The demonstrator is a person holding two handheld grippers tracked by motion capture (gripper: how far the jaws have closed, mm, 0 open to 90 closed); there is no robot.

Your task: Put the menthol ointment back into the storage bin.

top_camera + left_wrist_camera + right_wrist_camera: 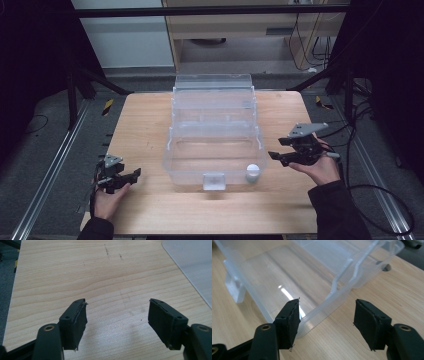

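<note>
Pale wood grain runs across the desk [150, 130], bare under your left gripper [117, 320] near the front left corner, its jaws wide apart and empty. Your right gripper [327, 322] is equally wide, holding nothing, aimed at the right wall of the clear plastic lidded bin [215, 135] in the desk's middle. A small white ball [253, 170] sits in the bin's front right corner. If the ball is your target, judge height carefully and clear the rim before descending.

The table [145, 130] is pale, matt wood with visible grain. The box [215, 130] is clear, glossy plastic. Both tongs' pads [289, 322] look matt black and rubbery.
</note>
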